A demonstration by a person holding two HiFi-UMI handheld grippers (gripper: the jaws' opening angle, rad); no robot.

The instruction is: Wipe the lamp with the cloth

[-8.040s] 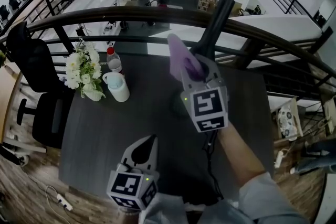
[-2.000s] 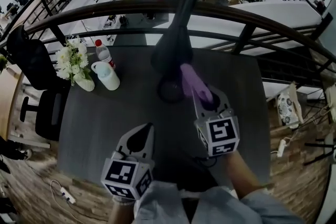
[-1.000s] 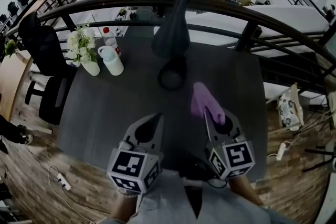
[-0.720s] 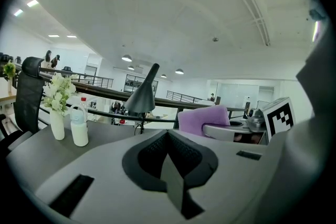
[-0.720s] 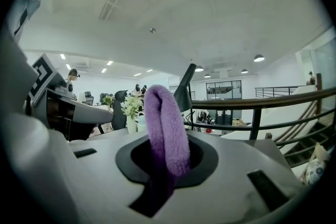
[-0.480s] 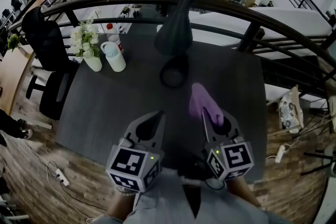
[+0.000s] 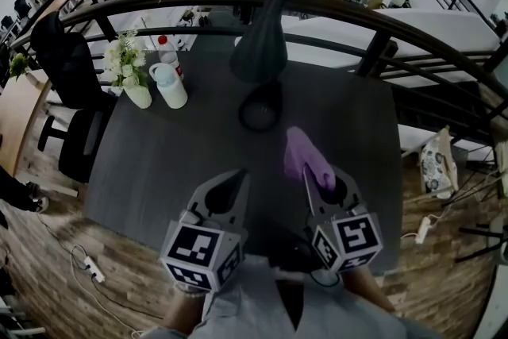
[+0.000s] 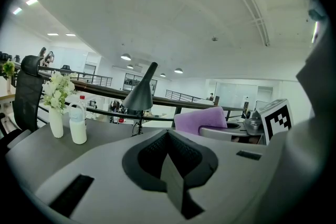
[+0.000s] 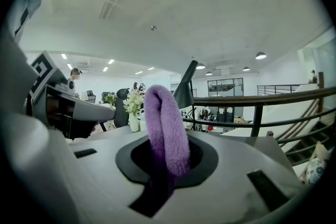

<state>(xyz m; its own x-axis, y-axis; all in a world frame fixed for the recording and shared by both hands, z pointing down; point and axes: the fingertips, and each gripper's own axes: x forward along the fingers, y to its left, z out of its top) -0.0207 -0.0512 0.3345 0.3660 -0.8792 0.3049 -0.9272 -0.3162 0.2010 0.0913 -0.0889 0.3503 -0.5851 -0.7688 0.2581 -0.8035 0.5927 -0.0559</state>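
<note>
The right tool (image 7: 318, 175) clamps the purple cloth (image 7: 299, 154), well apart from the lamp (image 7: 262, 52); the left tool (image 7: 232, 182) is clenched empty. No wiping is under way: not yet begun or already finished, I'd guess.

Bright hall, strong fisheye bend
Ceiling lights (image 8: 125, 56) give even white light; the dark worktop (image 7: 175, 163) looks dim; both gripper views go black at the corners.

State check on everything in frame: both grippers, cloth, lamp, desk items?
left gripper: shut, empty
right gripper: shut on cloth
cloth: folded, sticking up, clear of lamp
lamp: standing on table, nothing touching it
bottle: upright, capped
mug: upright
flower vase: upright
</note>
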